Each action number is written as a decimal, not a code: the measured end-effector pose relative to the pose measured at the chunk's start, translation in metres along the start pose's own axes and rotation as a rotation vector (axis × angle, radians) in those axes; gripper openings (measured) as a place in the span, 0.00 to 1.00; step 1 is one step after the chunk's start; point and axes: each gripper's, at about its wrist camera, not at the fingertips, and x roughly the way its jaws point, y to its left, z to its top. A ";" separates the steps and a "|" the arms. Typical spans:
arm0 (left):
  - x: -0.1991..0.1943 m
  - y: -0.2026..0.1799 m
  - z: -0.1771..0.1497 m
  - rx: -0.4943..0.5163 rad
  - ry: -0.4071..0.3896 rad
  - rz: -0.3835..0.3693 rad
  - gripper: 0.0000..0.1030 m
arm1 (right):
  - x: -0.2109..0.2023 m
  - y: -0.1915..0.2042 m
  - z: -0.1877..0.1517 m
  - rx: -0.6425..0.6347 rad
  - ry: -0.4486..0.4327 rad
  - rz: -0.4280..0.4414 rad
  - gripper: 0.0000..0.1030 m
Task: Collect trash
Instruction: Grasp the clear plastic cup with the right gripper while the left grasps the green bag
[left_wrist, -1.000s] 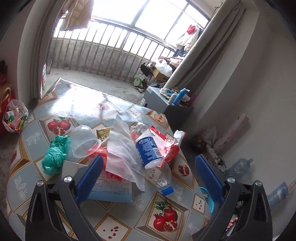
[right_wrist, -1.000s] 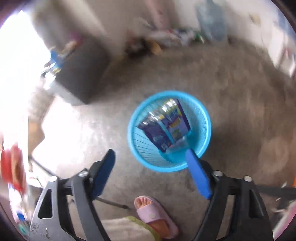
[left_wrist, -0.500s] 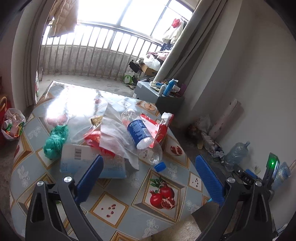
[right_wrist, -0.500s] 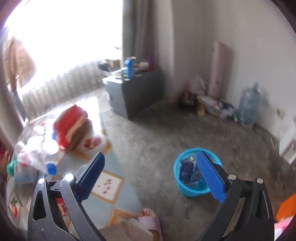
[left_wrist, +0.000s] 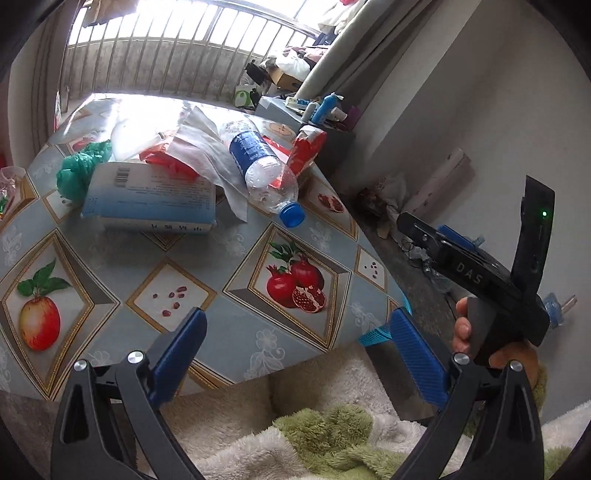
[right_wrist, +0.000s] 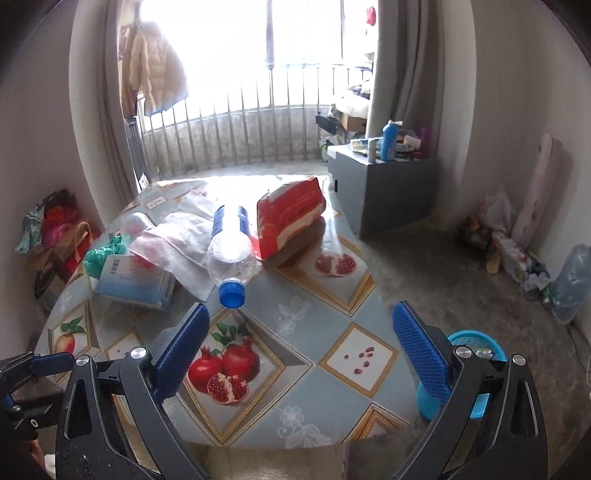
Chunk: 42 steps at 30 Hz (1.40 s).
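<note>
Both grippers, left (left_wrist: 295, 347) and right (right_wrist: 301, 341), hang with jaws wide open, holding nothing. On the counter (right_wrist: 314, 354): one bottle (right_wrist: 231, 254), one red pack (right_wrist: 290, 218), one tissue (right_wrist: 177, 240), one box (right_wrist: 135, 282). One blue basket (right_wrist: 480, 402) stands on the floor.

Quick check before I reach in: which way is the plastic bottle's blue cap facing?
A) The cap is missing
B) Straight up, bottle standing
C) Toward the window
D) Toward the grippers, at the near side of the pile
D: the plastic bottle lies on its side over the white tissue, its blue cap pointing toward the grippers.
</note>
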 end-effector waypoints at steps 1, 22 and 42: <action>-0.002 0.000 0.002 0.002 -0.015 -0.002 0.94 | 0.000 0.000 0.002 0.004 -0.001 0.004 0.92; 0.013 0.060 0.074 -0.040 -0.168 0.204 0.94 | 0.029 -0.002 0.036 0.073 0.000 0.142 0.92; 0.014 0.117 0.149 0.068 -0.313 0.446 0.88 | 0.065 0.020 0.078 0.092 0.057 0.296 0.69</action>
